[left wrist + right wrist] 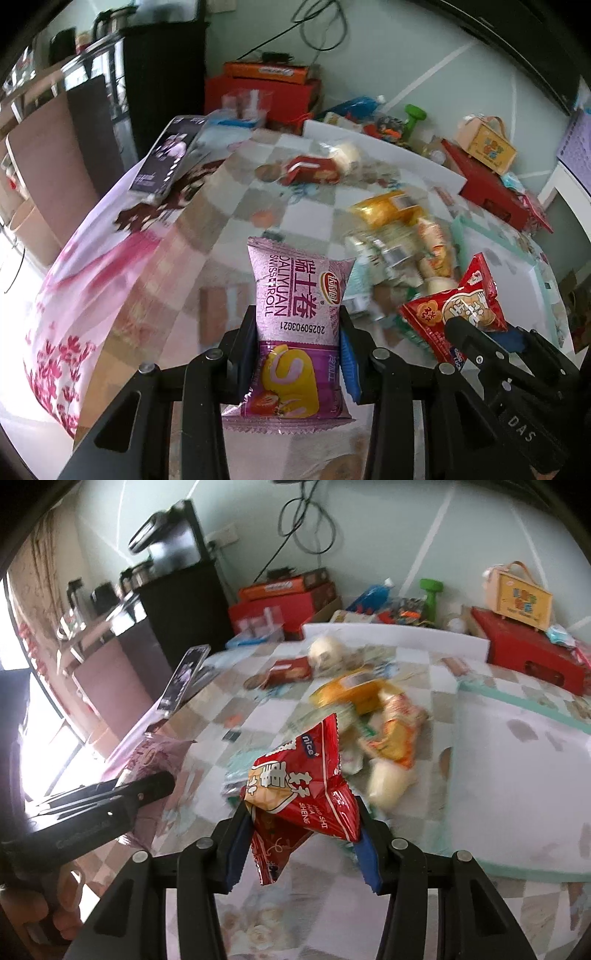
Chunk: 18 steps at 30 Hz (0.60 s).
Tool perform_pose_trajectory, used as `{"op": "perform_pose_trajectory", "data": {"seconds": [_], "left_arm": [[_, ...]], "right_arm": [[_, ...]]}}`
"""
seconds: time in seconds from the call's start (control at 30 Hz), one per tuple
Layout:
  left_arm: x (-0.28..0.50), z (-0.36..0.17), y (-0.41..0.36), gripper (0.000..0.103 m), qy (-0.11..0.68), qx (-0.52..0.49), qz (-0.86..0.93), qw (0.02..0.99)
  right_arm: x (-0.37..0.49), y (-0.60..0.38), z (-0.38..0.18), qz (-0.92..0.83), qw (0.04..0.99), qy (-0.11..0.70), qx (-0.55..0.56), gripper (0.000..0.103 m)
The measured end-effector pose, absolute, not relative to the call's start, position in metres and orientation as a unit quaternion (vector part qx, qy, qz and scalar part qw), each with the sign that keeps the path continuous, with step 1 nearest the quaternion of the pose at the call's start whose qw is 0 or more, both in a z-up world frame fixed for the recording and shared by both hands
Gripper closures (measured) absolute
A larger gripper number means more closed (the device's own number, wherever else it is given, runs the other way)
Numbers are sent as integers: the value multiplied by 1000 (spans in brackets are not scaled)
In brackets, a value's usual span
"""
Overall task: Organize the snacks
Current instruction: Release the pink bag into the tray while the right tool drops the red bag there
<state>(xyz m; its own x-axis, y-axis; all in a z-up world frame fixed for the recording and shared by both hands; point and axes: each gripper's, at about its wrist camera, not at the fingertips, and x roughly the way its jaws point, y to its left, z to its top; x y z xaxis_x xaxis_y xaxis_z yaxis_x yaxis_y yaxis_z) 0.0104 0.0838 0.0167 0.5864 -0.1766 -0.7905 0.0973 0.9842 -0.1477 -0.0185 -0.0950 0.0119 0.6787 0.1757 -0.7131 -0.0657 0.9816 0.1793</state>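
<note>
Mid-carry in the snack sorting: you hold a packet in each hand above the checkered desk [303, 206], and the next move, by the look of it, calls for choosing a spot for each, perhaps the white tray [517, 775] to the right. Your left tongs [298, 334] are closed to the width of the pink Swiss roll packet [295, 325], pinched upright at its middle. Farther right, your right tongs [301, 827] clamp the crumpled red peanut packet [306, 790] by its lower half, above the loose snack pile [369, 716].
</note>
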Motion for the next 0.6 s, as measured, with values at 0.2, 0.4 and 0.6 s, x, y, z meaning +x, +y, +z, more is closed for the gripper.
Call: {"op": "perform_pose_trajectory", "data": {"seconds": [0.2, 0.4, 0.6], "left_arm": [[22, 30, 43, 62, 437, -27, -112, 892], [36, 46, -3, 62, 422, -17, -151, 894], [46, 62, -46, 62, 404, -5, -188, 895]], "right_arm": [[-18, -143, 17, 13, 919, 380, 103, 50], [-18, -194, 20, -62, 923, 359, 128, 50], [-26, -247, 30, -127, 922, 325, 169, 50]]}}
